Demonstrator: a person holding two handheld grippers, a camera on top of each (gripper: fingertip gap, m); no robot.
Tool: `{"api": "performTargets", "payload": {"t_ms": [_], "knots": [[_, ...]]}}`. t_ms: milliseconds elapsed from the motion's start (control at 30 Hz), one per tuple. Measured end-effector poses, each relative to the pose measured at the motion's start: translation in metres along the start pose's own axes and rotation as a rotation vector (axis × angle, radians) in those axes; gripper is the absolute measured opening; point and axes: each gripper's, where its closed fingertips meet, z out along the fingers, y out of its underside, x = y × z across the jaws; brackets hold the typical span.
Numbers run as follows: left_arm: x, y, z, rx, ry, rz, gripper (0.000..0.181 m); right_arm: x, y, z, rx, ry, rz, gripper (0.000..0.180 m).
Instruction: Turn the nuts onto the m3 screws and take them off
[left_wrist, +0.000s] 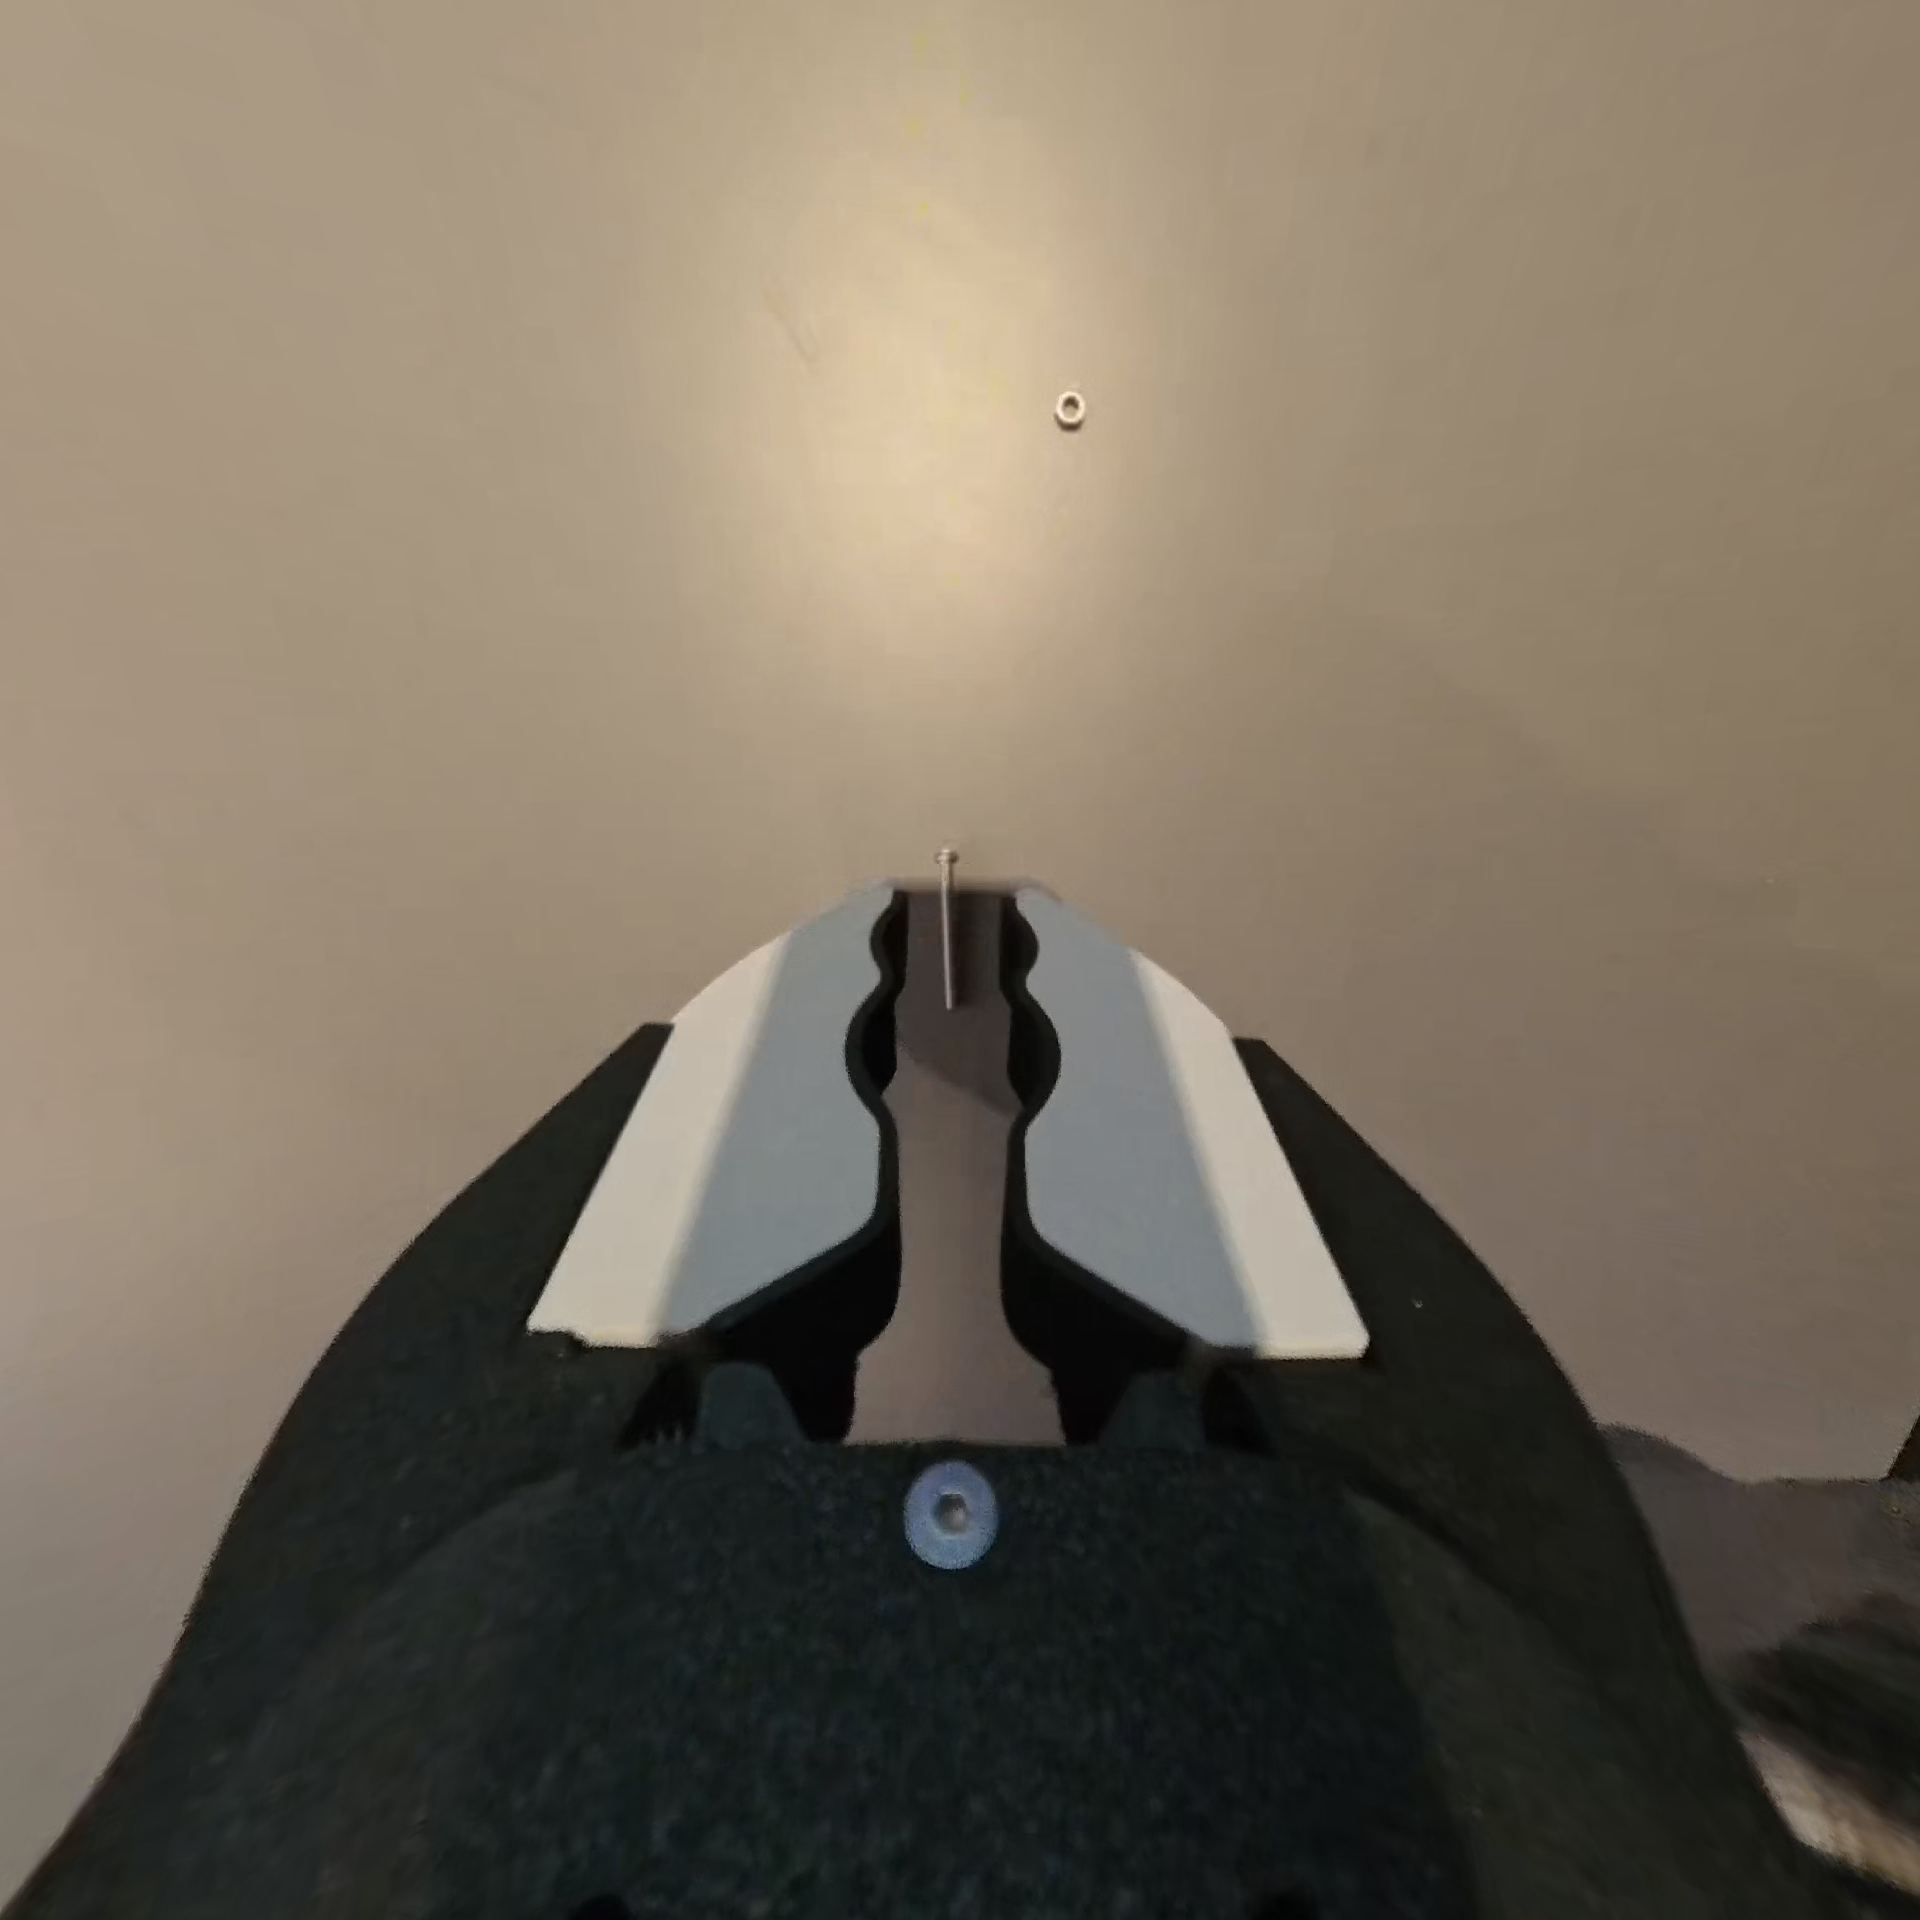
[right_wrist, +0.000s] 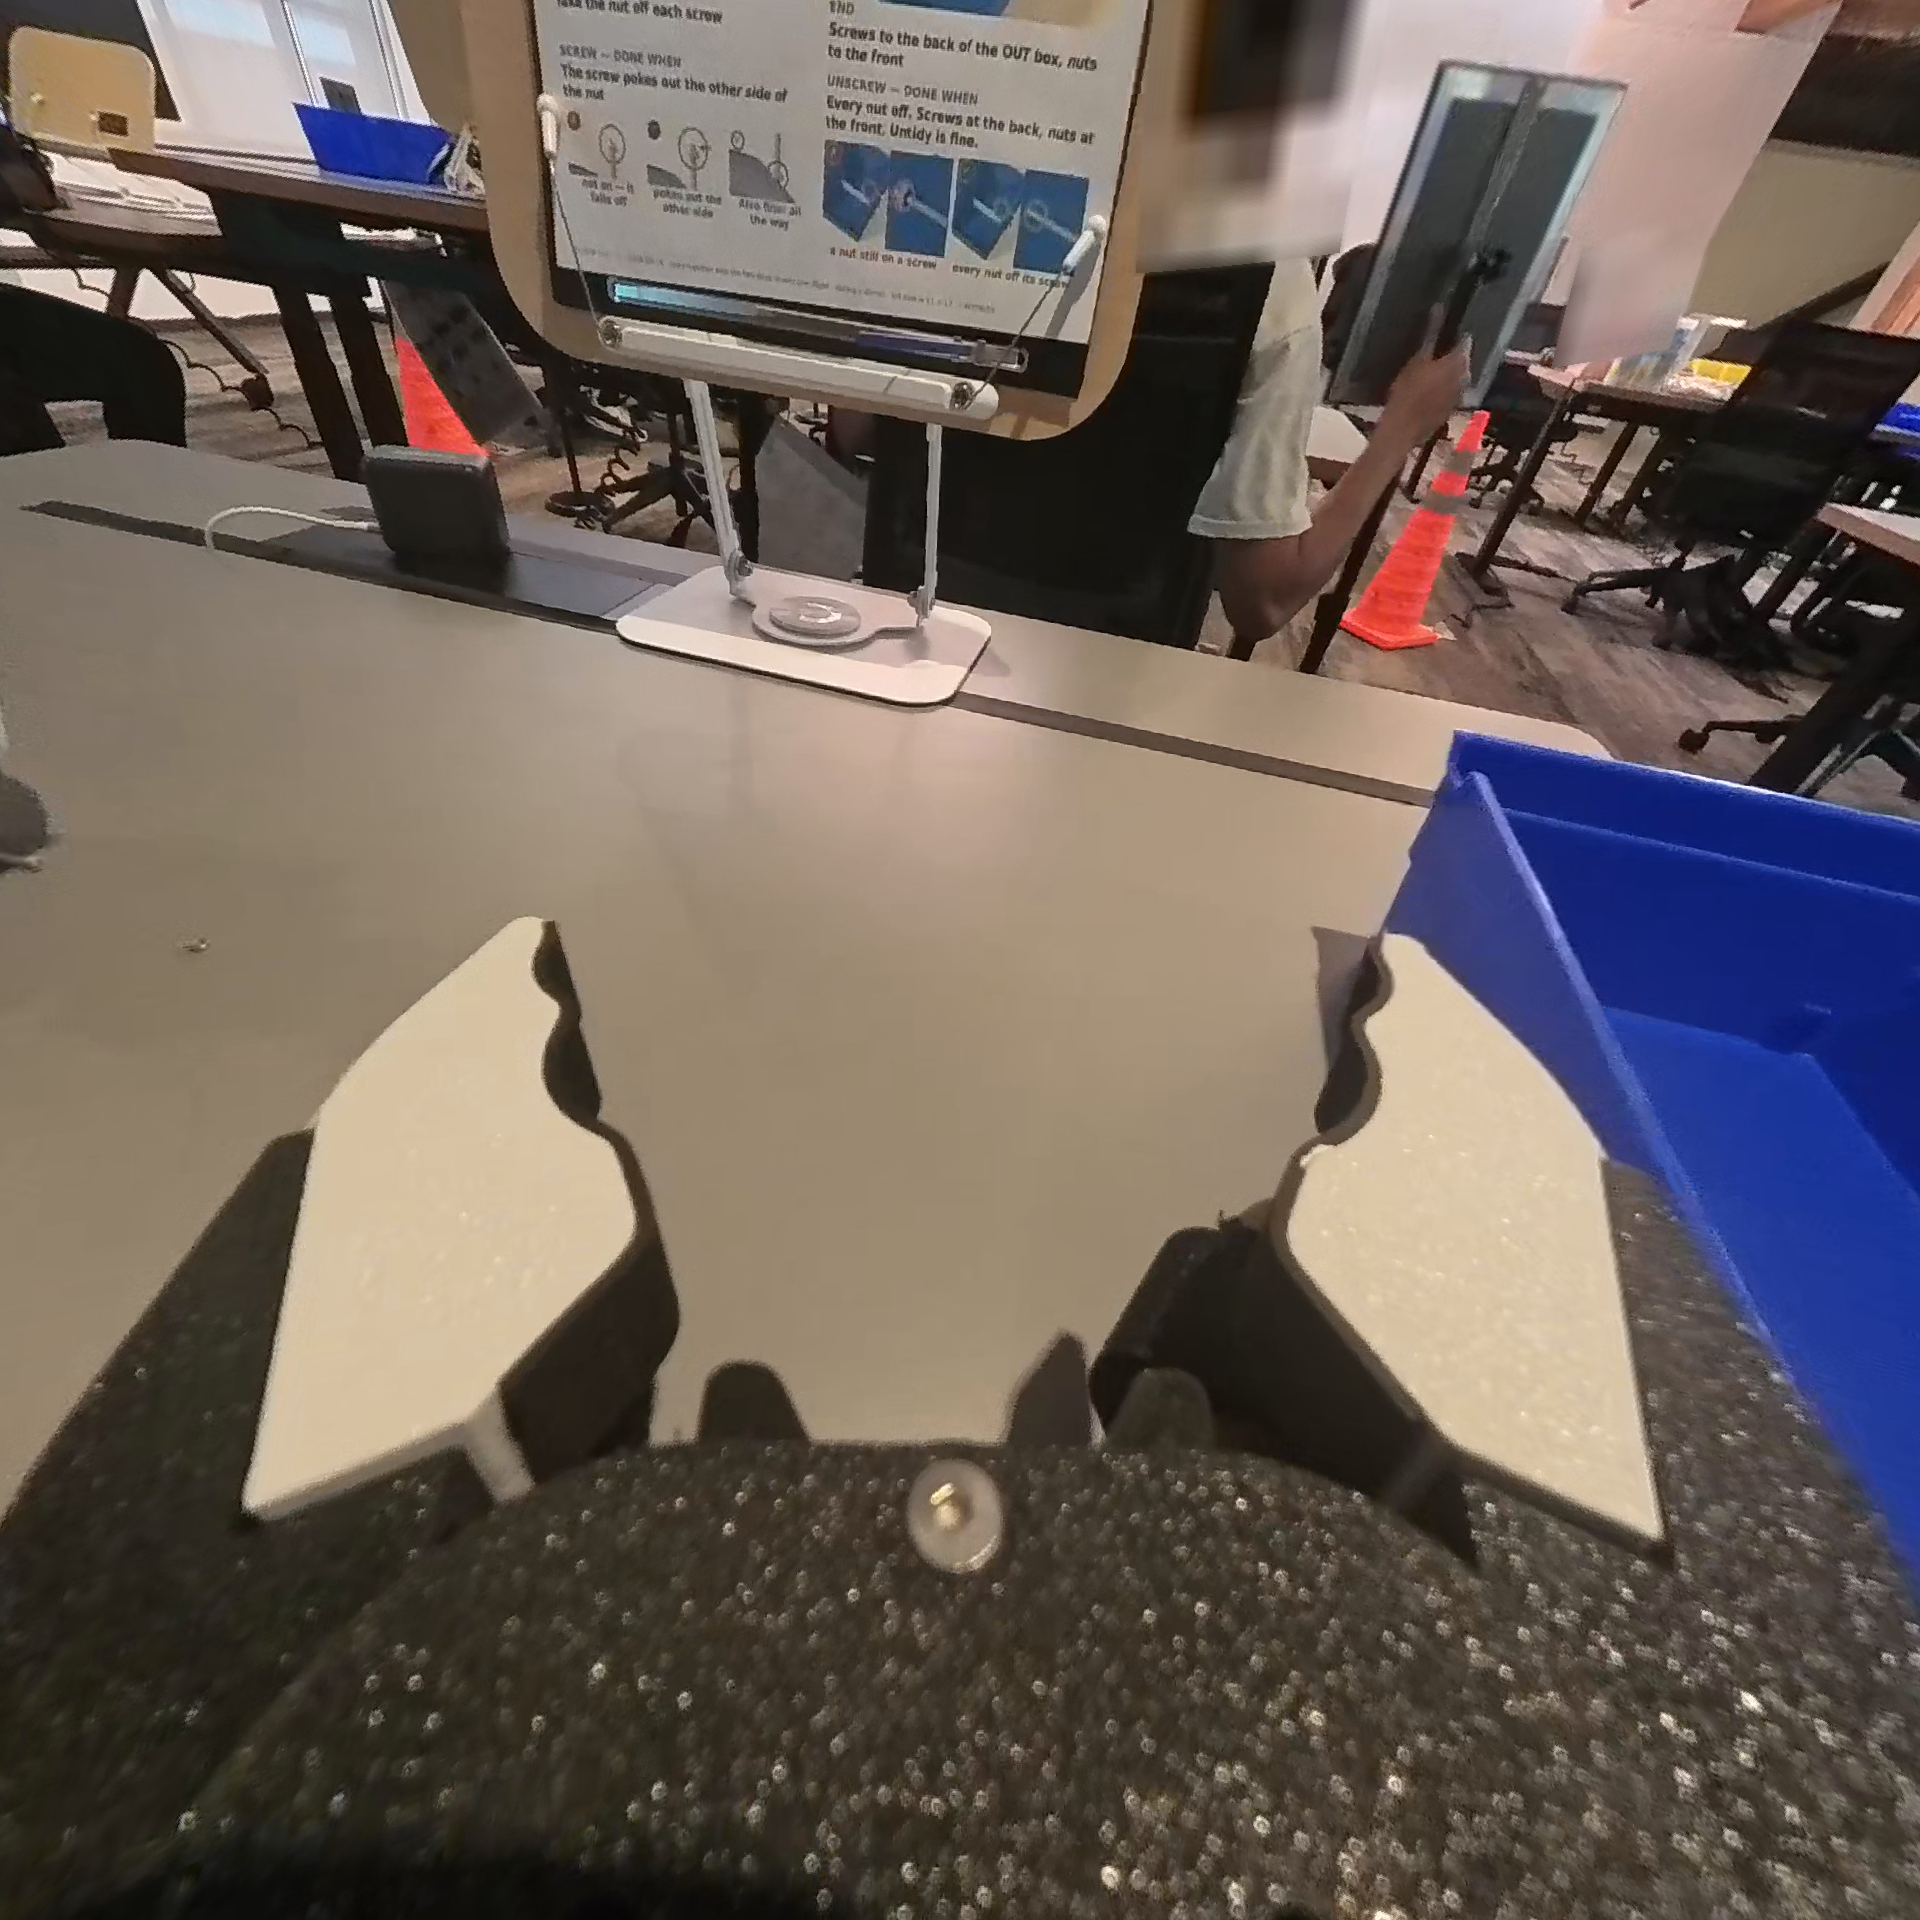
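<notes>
Steel screw (left_wrist: 945, 928) lies flat on the tabletop (left_wrist: 520, 623), long axis running away from the camera, head at the far end, in the narrow gap between the left gripper (left_wrist: 954, 904) fingertips, neither visibly touching it. A loose nut (left_wrist: 1066, 408) sits well beyond it, to the right. The right gripper (right_wrist: 961, 951) is spread wide and empty, just beside a blue bin (right_wrist: 1662, 935).

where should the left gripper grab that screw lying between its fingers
On the bare shank, squeezing from both sides across its length. The screw lies flat on the table, in line with the open left gripper, head pointing away, so the fingers already straddle it.
</notes>
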Motion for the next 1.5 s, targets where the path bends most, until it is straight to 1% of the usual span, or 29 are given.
{"api": "performTargets", "payload": {"t_ms": [233, 667, 733, 767, 933, 1267, 1500], "knots": [[0.003, 0.004, 0.020, -0.060, 0.015, 0.034, 0.014, 0.000, -0.003, -0.003, 0.002, 0.003, -0.008, 0.135], [-0.001, 0.008, 0.031, -0.079, 0.017, 0.017, 0.015, 0.002, 0.002, -0.002, -0.010, 0.013, -0.002, 0.135], [-0.001, 0.008, 0.031, -0.075, 0.021, 0.018, 0.006, 0.004, 0.002, -0.002, -0.010, 0.016, -0.002, 0.135], [0.000, 0.009, 0.032, -0.074, 0.025, 0.017, 0.004, 0.004, 0.001, -0.002, -0.009, 0.018, -0.003, 0.135], [0.000, 0.009, 0.032, -0.075, 0.006, 0.016, 0.002, 0.004, 0.002, -0.002, -0.009, 0.018, 0.003, 0.135], [-0.003, 0.009, 0.030, -0.021, -0.044, -0.156, 0.002, 0.004, 0.000, -0.004, 0.003, 0.015, 0.010, 0.134], [-0.013, -0.002, 0.012, 0.104, -0.093, -0.327, 0.001, 0.007, -0.001, -0.008, 0.010, 0.024, 0.015, 0.134]]}}
